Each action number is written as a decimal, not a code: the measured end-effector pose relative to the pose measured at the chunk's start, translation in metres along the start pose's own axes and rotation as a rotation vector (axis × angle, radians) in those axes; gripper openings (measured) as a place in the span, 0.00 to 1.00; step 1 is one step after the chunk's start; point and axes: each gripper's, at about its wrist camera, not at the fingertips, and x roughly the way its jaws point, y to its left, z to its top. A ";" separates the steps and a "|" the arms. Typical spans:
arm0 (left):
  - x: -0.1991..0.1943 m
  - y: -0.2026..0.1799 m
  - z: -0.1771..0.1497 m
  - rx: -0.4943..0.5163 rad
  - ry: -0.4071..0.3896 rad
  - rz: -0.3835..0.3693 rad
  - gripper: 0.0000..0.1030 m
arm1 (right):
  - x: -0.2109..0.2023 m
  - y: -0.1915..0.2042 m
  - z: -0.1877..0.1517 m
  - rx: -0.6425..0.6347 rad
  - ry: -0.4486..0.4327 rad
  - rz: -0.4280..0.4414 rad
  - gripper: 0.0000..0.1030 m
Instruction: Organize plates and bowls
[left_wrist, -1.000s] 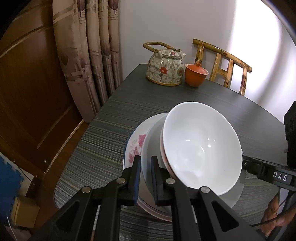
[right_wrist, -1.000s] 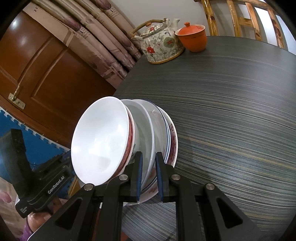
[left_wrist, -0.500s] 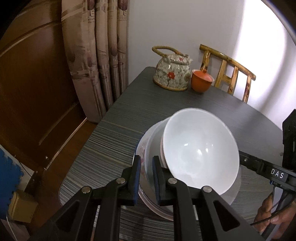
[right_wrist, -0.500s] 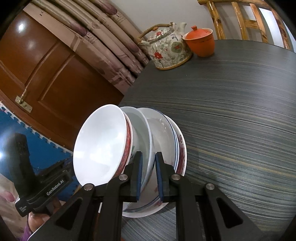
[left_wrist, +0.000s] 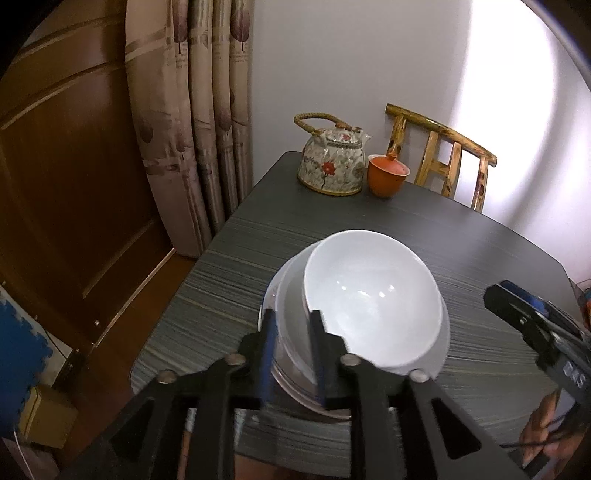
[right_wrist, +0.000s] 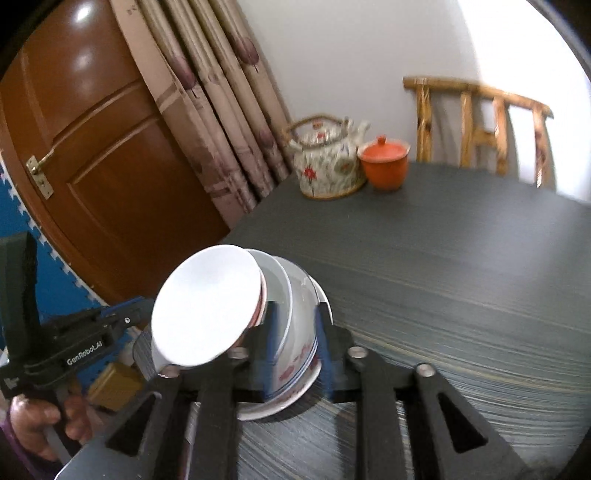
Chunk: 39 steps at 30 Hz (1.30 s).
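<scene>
Stack of plates and bowls (left_wrist: 354, 314) near the table's (left_wrist: 461, 251) near corner, wide bare top beyond both tongs. Left gripper (left_wrist: 292, 354) and right gripper (right_wrist: 293, 345), each parted, straddle opposite rims. Top white bowl (right_wrist: 207, 306) tilts toward the left tongs; teapot (left_wrist: 330, 168) far ahead

Dim room, blown-out glare upper right; fisheye edges black, right-wrist view motion-blurred.

A white bowl (left_wrist: 373, 299) sits nested atop a stack of plates (right_wrist: 299, 332), the lowest showing red flowers, on the table's near corner.
</scene>
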 end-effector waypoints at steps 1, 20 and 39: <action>-0.006 -0.003 -0.003 0.003 -0.016 0.003 0.28 | -0.009 0.004 -0.003 -0.010 -0.026 -0.018 0.36; -0.080 -0.044 -0.038 0.168 -0.201 0.004 0.55 | -0.104 0.062 -0.047 -0.045 -0.304 -0.178 0.94; -0.076 -0.046 -0.041 0.168 -0.166 -0.047 0.56 | -0.125 0.071 -0.063 -0.053 -0.340 -0.270 0.97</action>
